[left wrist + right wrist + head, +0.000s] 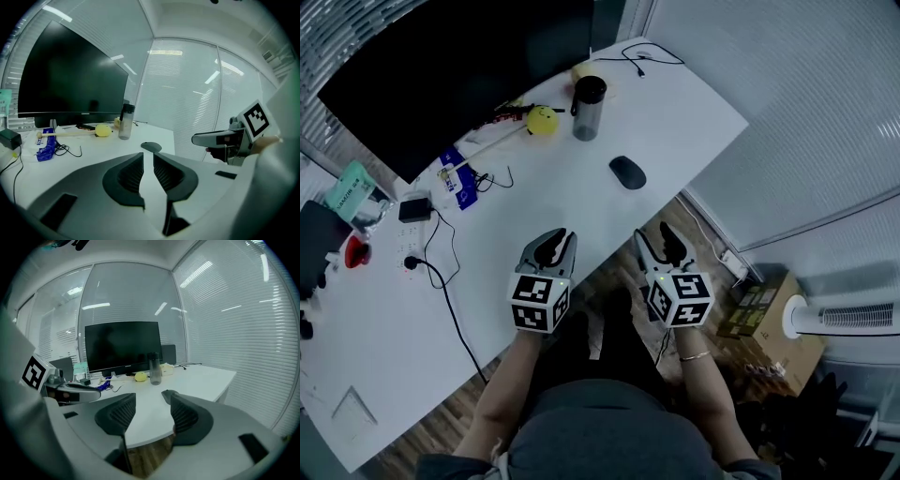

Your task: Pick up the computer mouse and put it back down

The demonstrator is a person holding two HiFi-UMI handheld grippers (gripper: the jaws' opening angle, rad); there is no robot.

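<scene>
My right claw [657, 239] is spread and empty at the table [684, 112] edge, I'd say ready to fit over the mouse [627, 172] lying well ahead. My left claw [551, 240], barely parted and empty, hangs alongside.

My head view looks steeply down from above the tabletop's [675, 122] near edge. Left gripper view and right gripper view sit low, close to that edge, facing across it toward the monitor [441, 75]. I see all three share monitor, bottle [588, 108], mouse [627, 172].
</scene>
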